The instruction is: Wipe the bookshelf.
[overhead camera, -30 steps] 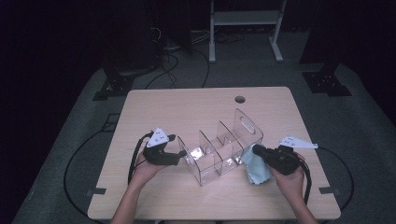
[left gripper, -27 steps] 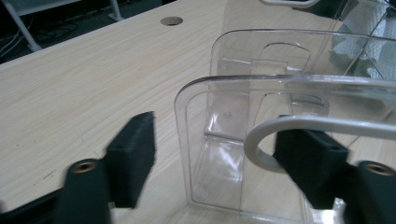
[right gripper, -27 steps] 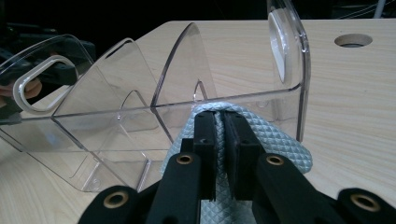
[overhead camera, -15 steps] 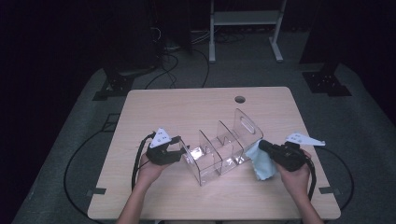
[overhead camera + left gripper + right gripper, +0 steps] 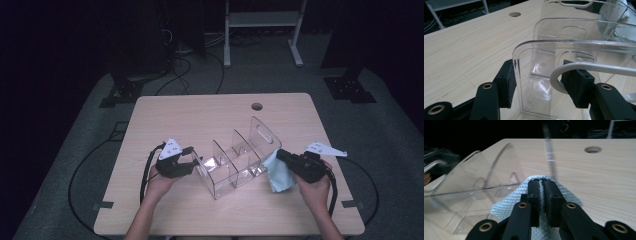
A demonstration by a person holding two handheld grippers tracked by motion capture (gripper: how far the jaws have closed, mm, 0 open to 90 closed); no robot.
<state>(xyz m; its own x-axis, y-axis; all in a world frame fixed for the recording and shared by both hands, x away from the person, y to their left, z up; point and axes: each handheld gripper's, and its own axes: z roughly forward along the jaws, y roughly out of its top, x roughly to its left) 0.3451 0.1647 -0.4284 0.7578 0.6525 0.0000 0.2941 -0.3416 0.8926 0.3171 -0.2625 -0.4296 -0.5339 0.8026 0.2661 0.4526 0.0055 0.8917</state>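
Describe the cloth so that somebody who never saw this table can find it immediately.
On the wooden table, look at the near right side, beside the clear plastic organizer. The cloth hangs there, pinched in the right gripper. It is the only soft, light blue thing; its neighbours are transparent or black.

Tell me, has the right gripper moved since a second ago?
Yes, slightly. In the high view the right gripper, shut on the cloth, has shifted toward the table's right edge and a bit away from the person, still beside the clear organizer.
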